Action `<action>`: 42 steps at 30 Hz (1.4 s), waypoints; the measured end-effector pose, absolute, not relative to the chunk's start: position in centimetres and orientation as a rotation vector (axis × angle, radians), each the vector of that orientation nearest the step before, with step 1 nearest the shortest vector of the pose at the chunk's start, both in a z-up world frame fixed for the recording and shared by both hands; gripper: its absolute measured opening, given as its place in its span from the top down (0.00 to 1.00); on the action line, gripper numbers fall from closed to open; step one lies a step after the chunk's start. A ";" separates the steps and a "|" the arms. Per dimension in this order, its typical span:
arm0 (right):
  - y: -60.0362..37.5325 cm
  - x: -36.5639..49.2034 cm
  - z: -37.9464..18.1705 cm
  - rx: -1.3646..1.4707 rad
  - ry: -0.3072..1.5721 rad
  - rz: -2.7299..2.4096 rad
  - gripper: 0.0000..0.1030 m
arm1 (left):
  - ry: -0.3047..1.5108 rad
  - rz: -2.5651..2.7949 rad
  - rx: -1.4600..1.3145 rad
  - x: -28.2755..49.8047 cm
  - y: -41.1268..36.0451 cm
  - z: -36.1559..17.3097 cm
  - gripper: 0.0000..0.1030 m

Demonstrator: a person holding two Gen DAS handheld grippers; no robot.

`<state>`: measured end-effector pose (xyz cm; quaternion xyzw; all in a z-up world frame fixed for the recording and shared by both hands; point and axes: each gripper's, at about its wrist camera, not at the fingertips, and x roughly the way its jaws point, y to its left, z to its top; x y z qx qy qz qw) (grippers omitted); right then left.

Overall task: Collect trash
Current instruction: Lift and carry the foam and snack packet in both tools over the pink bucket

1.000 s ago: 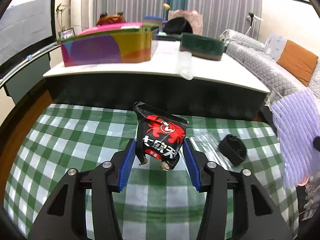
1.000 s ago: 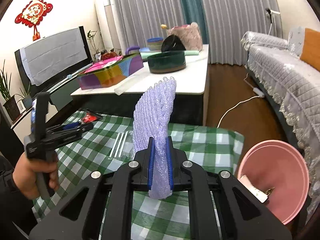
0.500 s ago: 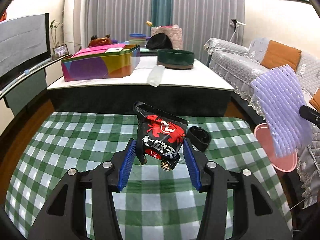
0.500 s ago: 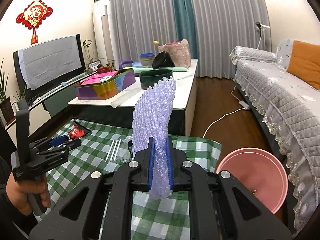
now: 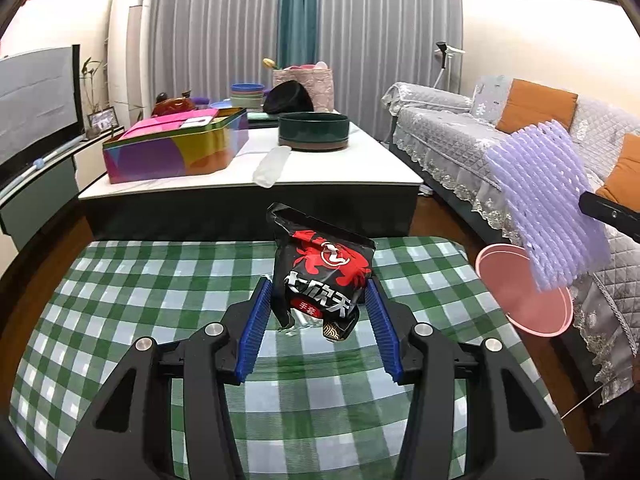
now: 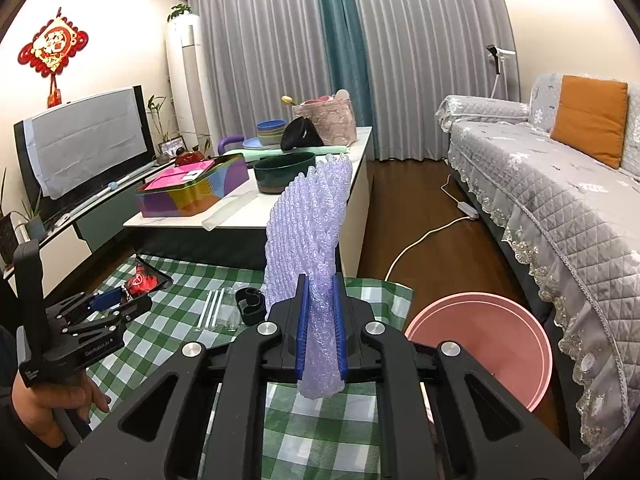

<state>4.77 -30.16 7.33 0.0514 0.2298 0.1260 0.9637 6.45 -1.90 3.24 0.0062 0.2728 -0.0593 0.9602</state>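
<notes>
My left tool point(image 5: 320, 312) clamps black-red snack bag point(image 5: 326, 276), carried above checked cloth point(image 5: 140, 280), left of pink bin point(image 6: 484, 340). My right tool point(image 6: 320, 332) pinches purple foam net point(image 6: 308, 236) upright beside bin: both loads ready for dropping in.

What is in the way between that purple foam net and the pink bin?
Nothing visible. The right tool holds the foam net in the air, and the pink bin stands open on the floor just off the checked cloth, beside the sofa. Only open air lies between them.
</notes>
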 end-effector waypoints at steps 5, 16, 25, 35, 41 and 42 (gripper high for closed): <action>-30.8 4.5 7.4 0.105 0.459 0.244 0.88 | 0.547 -0.139 0.017 6.4 -2.7 3.4 0.54; -32.4 4.2 7.6 0.116 0.453 0.206 0.88 | 0.553 -0.190 0.026 6.8 -4.9 3.4 0.54; -35.5 4.7 7.8 0.161 0.452 0.131 0.88 | 0.558 -0.239 0.041 7.1 -7.0 3.5 0.54; -40.5 5.0 8.2 0.179 0.444 -0.014 0.88 | 0.550 -0.313 0.058 8.5 -11.1 3.9 0.54; -43.4 4.9 8.5 0.167 0.427 -0.099 0.88 | 0.541 -0.378 0.070 9.5 -14.7 4.2 0.54; -43.8 4.9 8.5 0.167 0.427 -0.110 0.88 | 0.540 -0.390 0.072 9.6 -15.4 4.3 0.54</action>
